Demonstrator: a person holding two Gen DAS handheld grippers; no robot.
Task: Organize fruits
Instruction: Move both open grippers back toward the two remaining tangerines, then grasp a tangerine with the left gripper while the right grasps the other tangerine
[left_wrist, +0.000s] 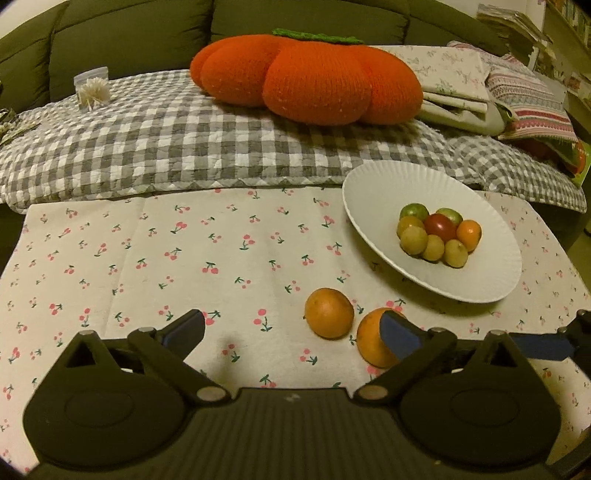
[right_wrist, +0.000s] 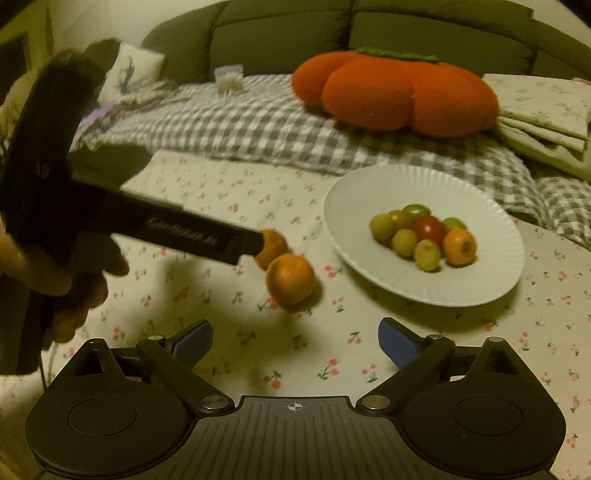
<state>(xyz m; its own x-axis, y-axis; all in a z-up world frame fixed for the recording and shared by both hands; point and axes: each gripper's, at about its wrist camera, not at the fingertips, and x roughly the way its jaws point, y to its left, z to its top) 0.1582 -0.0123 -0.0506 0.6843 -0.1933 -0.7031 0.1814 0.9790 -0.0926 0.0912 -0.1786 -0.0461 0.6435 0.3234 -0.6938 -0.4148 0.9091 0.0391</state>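
Your grippers (left_wrist: 291, 332) (right_wrist: 295, 341) gaped empty; two oranges (left_wrist: 328, 313) lay beside the plate (left_wrist: 369, 177); arm lettering unreadable.

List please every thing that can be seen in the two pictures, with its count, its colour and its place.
oranges: 2, orange, on the cloth in front of the plate, side by side.
small fruits: about 8, yellow, green, red and orange, heaped on the plate.
plate: 1, white, ribbed, right side of the table.
tablecloth: 1, cream with cherry print, over the table.
checked blanket: 1, grey and white, behind the table.
pumpkin cushion: 1, orange with green top, on the blanket.
toothpick box: 1, clear, far left on the blanket.
folded linens: a stack, pale floral and striped, right of the cushion.
sofa: 1, olive green, at the back.
left gripper: black, blue pads, open, empty.
right gripper: same, open, empty.
hand: holds the left gripper.
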